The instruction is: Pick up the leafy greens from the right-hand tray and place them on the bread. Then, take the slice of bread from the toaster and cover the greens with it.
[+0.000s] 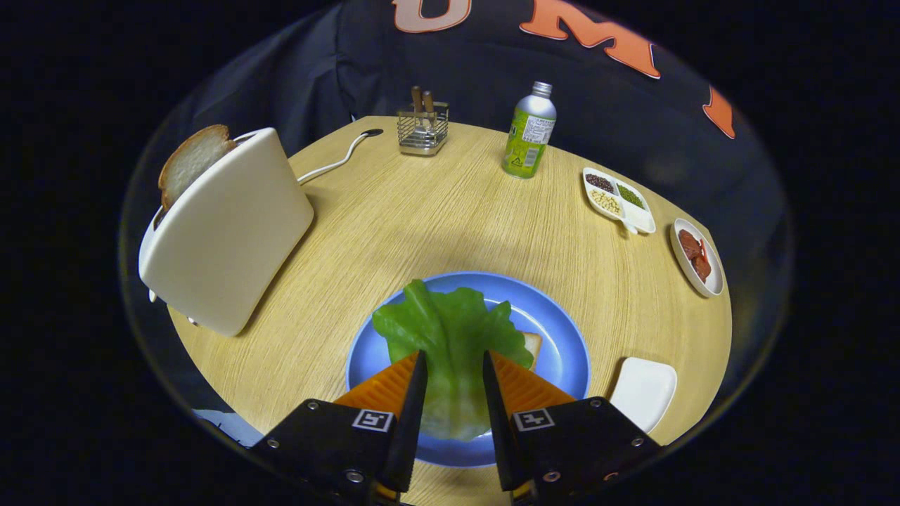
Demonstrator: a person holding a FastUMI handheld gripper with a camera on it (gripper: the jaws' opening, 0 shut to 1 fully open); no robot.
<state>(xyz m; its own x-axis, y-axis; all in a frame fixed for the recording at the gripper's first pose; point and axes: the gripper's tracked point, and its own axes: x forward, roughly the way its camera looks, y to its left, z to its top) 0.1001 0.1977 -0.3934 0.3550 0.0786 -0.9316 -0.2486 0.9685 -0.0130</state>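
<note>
Gripper astride greens — wooden table

No legible word or number anywhere on the table. On the green bottle at the far side, a white label panel with fine print, too small to read, and lower down a small triangular sign, also unreadable. On the gripper, nearest of all, two square black-and-white coded markers, one on the left finger's mount, one on the right's: patterns, not letters. Fingers parted around a lettuce leaf; whether pressing on it, unclear.
</note>
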